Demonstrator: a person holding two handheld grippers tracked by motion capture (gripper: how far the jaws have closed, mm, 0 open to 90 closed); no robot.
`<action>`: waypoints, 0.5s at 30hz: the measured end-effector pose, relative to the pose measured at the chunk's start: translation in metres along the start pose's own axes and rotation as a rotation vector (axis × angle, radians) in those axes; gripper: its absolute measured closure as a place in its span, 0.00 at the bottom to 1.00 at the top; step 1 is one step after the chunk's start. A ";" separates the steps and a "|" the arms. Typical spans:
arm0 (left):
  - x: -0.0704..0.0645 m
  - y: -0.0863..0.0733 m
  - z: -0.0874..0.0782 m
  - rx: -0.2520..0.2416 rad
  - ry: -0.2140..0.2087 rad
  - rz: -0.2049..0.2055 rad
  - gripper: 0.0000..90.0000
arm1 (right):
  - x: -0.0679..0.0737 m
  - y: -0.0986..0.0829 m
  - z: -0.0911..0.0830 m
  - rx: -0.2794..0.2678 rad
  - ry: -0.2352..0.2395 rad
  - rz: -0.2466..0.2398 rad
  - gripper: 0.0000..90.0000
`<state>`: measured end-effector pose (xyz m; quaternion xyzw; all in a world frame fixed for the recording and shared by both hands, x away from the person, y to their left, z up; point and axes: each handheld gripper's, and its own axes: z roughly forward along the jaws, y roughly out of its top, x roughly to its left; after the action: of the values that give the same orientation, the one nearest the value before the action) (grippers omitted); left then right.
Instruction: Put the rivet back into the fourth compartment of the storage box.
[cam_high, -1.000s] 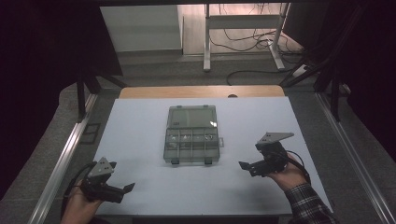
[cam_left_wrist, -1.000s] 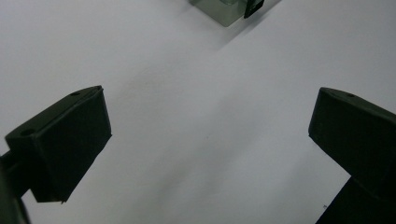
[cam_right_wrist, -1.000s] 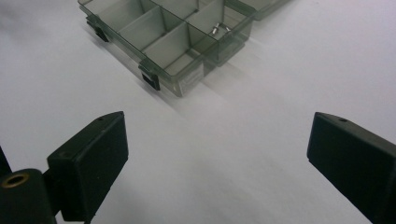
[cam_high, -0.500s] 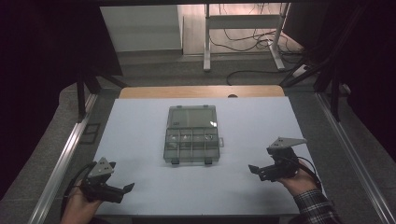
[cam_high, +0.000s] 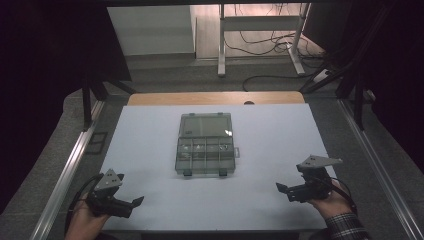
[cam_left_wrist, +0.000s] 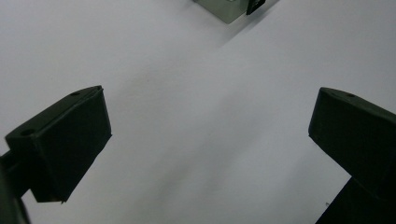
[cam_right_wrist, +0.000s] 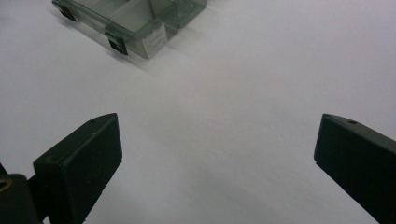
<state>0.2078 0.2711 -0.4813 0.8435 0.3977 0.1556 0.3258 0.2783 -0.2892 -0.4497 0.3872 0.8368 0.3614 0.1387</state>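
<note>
Bench (cam_high: 150, 150): one, white-topped, with a strip of bare wood along its far edge.
Organiser box (cam_high: 205, 144): one, clear greyish plastic, lying flat near the middle of the bench, a little toward the far edge, well apart from both grippers.
Box long axis: runs from the near edge toward the far edge; the two dark latches (cam_high: 204, 173) face the near edge.
Box compartments: one wide section at the far end, then a row of four small cells, then longer cells toward the latches; small pale bits show in the small cells, too small to tell what they are.
Grippers: two, each held in one hand.
Left gripper (cam_high: 134, 204): at the near left corner of the bench, fingers (cam_left_wrist: 70, 140) spread wide with nothing between them, pointing toward the box's near corner.
Right gripper (cam_high: 285, 190): near the near right corner, fingers (cam_right_wrist: 84, 158) wide apart and holding nothing, aimed toward the latch side.
</note>
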 end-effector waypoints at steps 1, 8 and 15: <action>0.000 0.000 0.000 0.001 0.000 0.000 0.00 | -0.001 -0.002 -0.001 0.002 -0.002 0.000 0.01; -0.001 0.000 0.001 0.006 -0.001 0.005 0.00 | -0.005 -0.014 -0.007 0.006 -0.020 0.014 0.01; -0.001 0.000 0.001 0.010 -0.003 0.007 0.00 | -0.008 -0.024 -0.011 0.023 -0.030 0.020 0.00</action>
<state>0.2079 0.2701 -0.4823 0.8467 0.3950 0.1533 0.3218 0.2650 -0.3114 -0.4595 0.4024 0.8349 0.3471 0.1432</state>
